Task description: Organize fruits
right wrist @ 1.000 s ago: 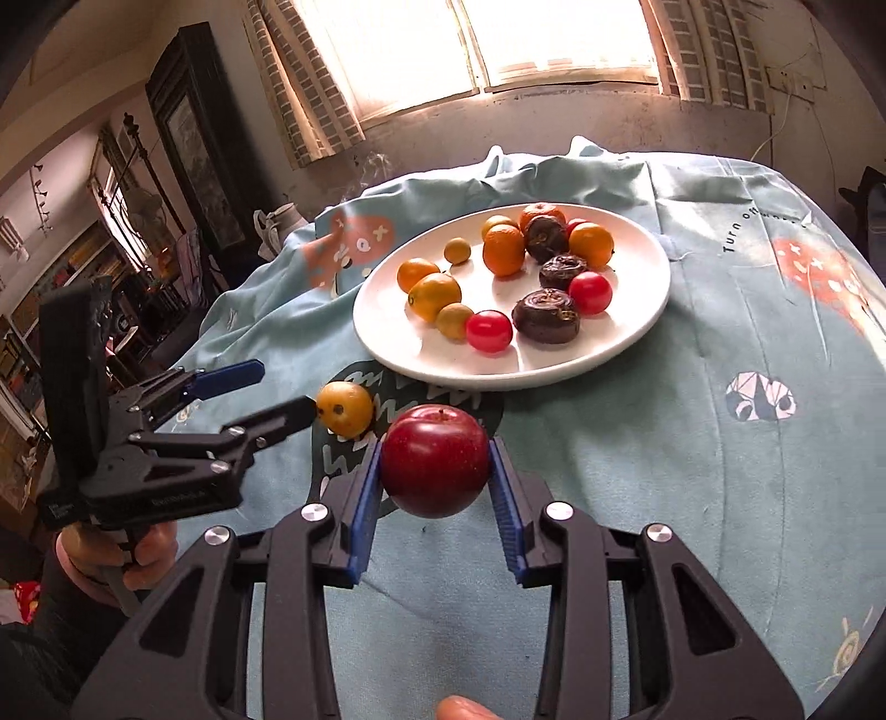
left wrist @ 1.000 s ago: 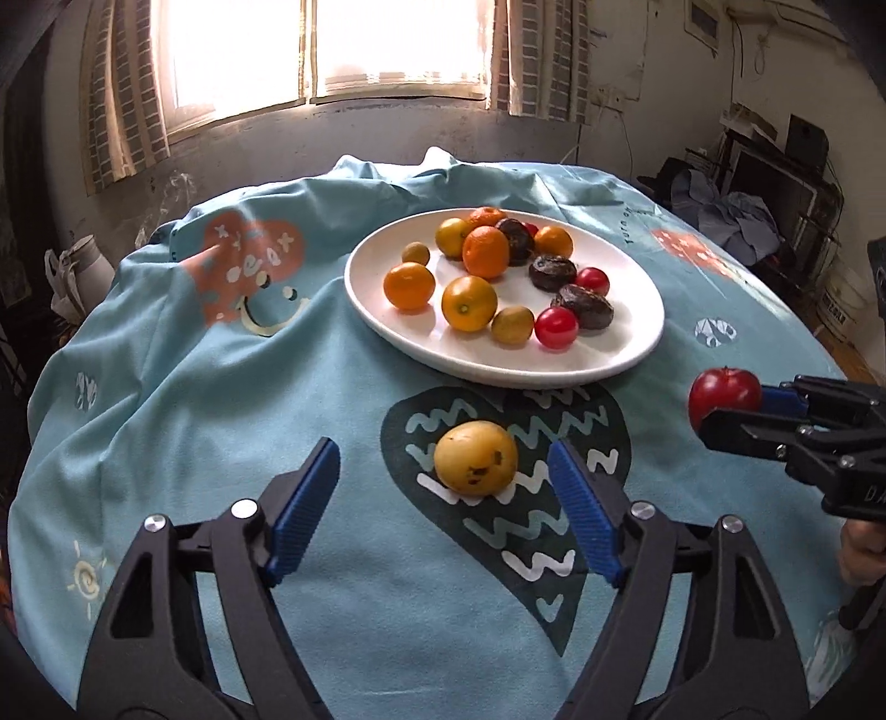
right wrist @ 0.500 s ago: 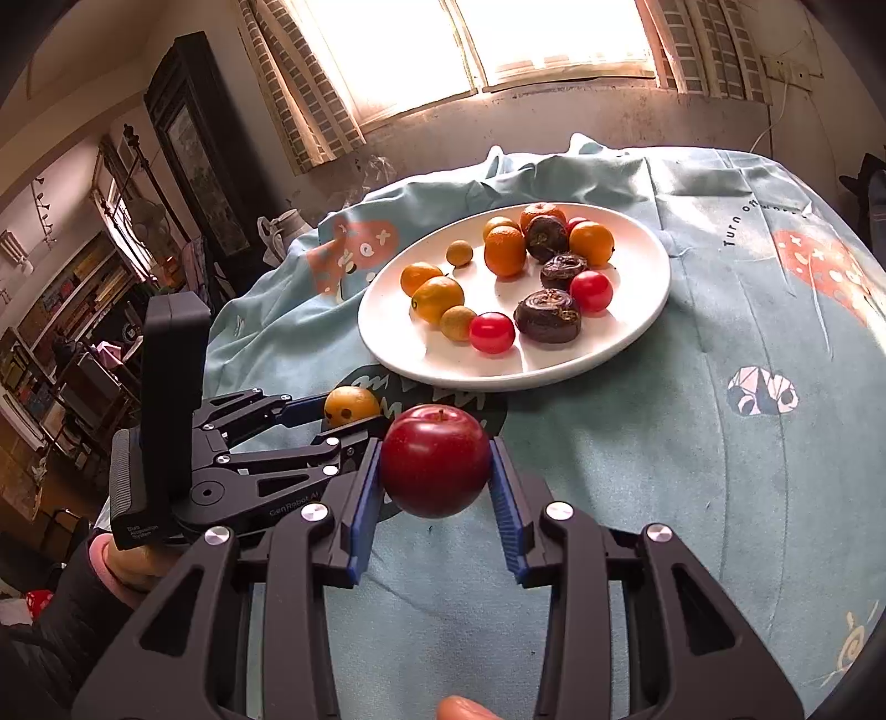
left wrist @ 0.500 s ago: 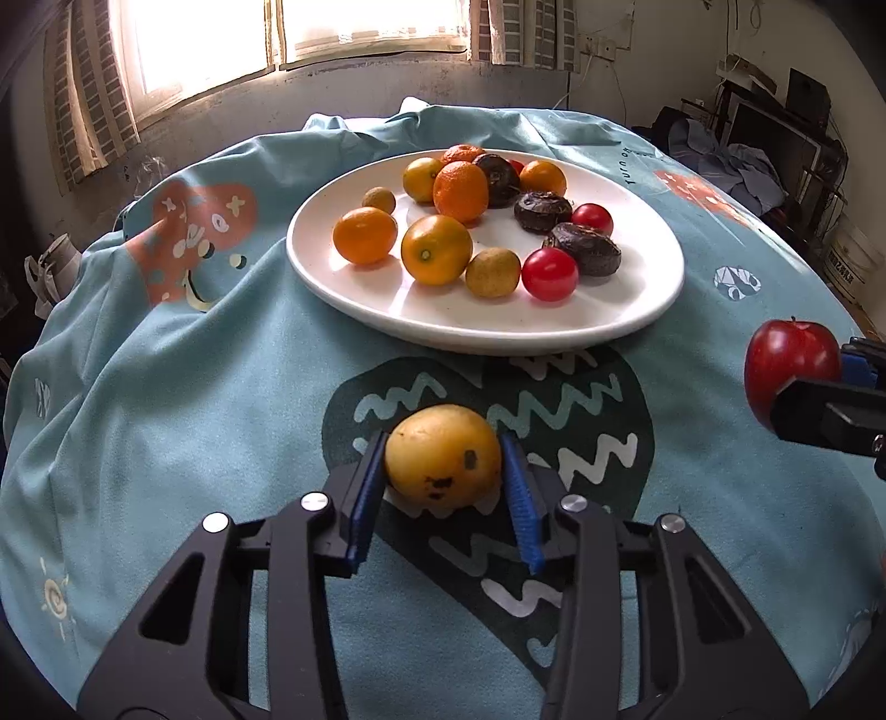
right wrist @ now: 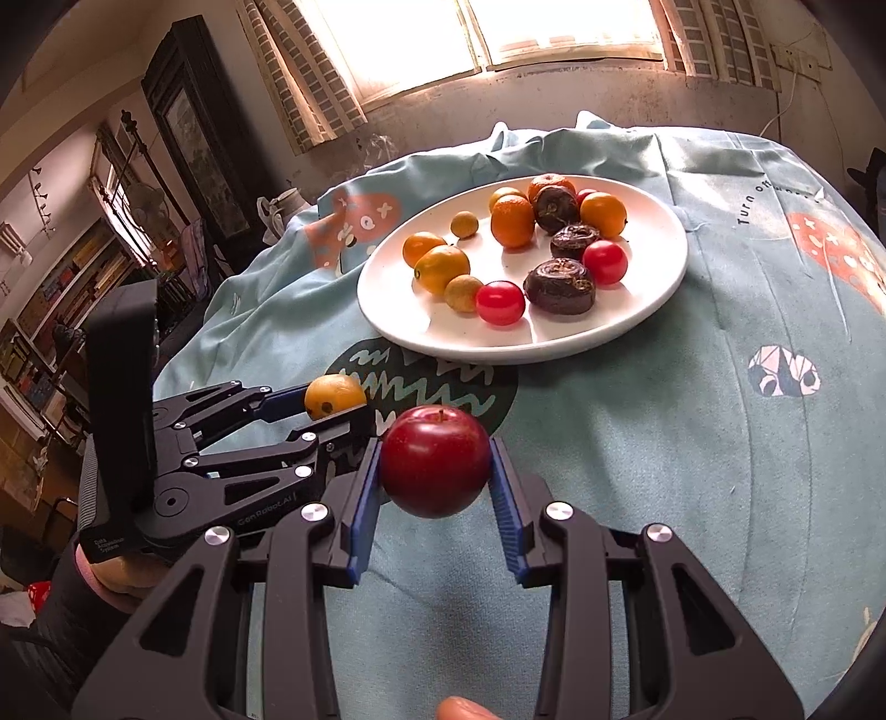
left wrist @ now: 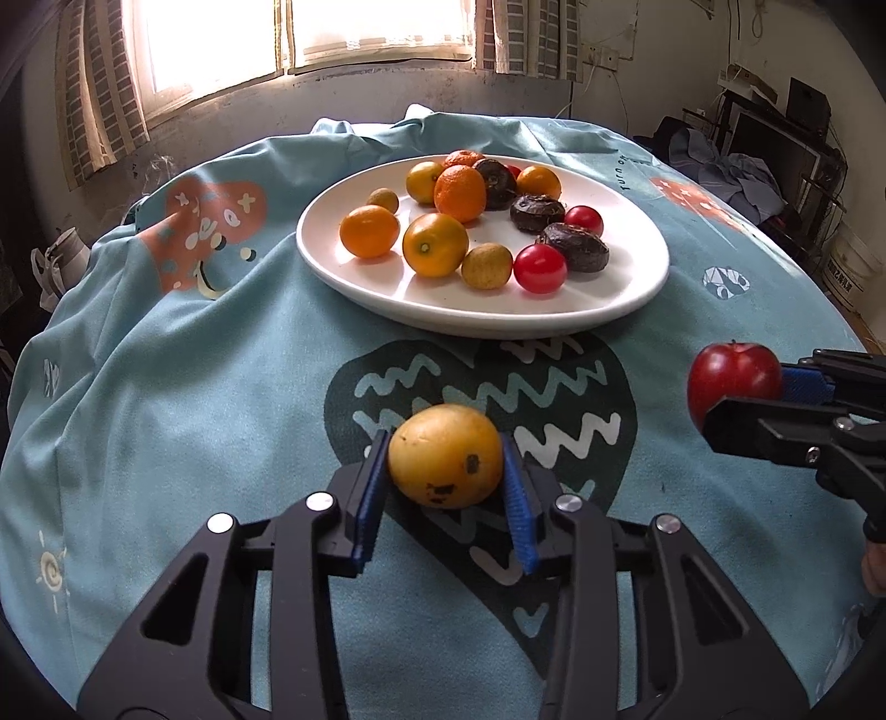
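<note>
My left gripper (left wrist: 446,459) is shut on a yellow fruit with dark spots (left wrist: 446,455), just above the tablecloth in front of the white plate (left wrist: 620,299). It also shows in the right wrist view (right wrist: 332,412), holding the yellow fruit (right wrist: 334,394). My right gripper (right wrist: 436,462) is shut on a red apple (right wrist: 434,459) and holds it above the cloth; the apple shows at the right of the left wrist view (left wrist: 733,376). The plate (right wrist: 637,315) holds several oranges, small yellow fruits, cherry tomatoes and dark brown fruits.
A blue patterned tablecloth (left wrist: 194,387) covers the round table. A window (left wrist: 360,27) with curtains is behind it. Shelves and a dark cabinet (right wrist: 188,138) stand at the left, clutter and a bucket (left wrist: 847,266) at the right.
My left gripper has moved forward around the yellow fruit and shut on it, then lifted slightly. My right gripper has kept the apple nearly still.
</note>
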A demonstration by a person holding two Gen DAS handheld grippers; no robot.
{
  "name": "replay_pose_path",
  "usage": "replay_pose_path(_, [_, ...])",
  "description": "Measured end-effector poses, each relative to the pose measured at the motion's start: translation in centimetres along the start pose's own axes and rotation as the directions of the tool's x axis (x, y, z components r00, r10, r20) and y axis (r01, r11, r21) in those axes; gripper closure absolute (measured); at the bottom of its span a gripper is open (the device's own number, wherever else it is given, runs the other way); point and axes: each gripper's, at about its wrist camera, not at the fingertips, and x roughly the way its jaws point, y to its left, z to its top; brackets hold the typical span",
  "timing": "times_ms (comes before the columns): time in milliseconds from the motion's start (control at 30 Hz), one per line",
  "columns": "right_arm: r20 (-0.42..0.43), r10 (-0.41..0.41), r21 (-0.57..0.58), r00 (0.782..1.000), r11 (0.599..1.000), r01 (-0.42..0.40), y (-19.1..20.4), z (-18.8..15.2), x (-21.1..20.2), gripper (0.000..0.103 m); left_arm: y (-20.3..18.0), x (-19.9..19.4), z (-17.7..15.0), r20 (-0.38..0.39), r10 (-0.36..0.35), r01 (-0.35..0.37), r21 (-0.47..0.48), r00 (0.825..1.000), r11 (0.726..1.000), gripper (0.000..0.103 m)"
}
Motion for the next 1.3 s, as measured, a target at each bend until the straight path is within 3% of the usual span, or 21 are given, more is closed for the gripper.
replay_pose_path(267, [0.013,-0.028,-0.056,1.0,0.998,0.029,1.6,0.0,-0.4,0.065,0.8,-4.4,-0.1,0.076,-0.055,0.059,-0.056,0.996,0.997,0.064])
replay_pose_path(467, [0.097,-0.099,-0.094,0.99,0.99,0.109,1.1,4.3,-1.6,0.065,2.0,-5.7,6.1,0.129,-0.071,0.078,-0.051,0.989,0.996,0.064])
replay_pose_path(633, [0.125,-0.147,-0.077,0.981,0.985,0.157,-1.3,9.0,0.4,0.065,2.6,-1.9,11.6,0.111,-0.065,0.072,-0.062,0.992,0.995,0.064])
replay_pose_path(767, [0.11,-0.148,-0.051,0.983,0.987,0.154,-3.8,11.3,2.9,0.065,2.9,2.2,14.0,0.077,-0.045,0.051,-0.078,0.996,0.996,0.064])
replay_pose_path(967, [0.079,-0.155,-0.042,0.985,0.986,0.158,-6.0,12.7,6.1,0.065,2.9,6.6,15.3,0.028,-0.036,0.038,-0.08,0.999,0.996,0.064])
replay_pose_path(1167, [0.061,-0.138,-0.033,0.989,0.99,0.141,-6.5,12.3,7.4,0.065,2.6,8.3,15.3,0.005,-0.02,0.02,-0.077,1.0,0.997,0.063])
replay_pose_path(1233, [0.066,-0.134,-0.027,0.989,0.99,0.136,-6.4,12.1,7.0,0.05,2.4,8.0,15.0,0.004,0.001,0.0,-0.067,1.0,0.998,0.047])
replay_pose_path(1267, [0.076,-0.131,-0.025,0.988,0.991,0.134,-6.3,12.0,6.5,0.05,2.2,7.3,14.8,0.024,0.039,-0.038,-0.058,0.999,0.998,0.026])
replay_pose_path(1300, [0.082,-0.128,-0.026,0.988,0.991,0.13,-6.2,11.9,5.9,0.05,2.0,6.3,14.6,0.055,0.086,-0.083,-0.051,0.995,0.995,0.017])
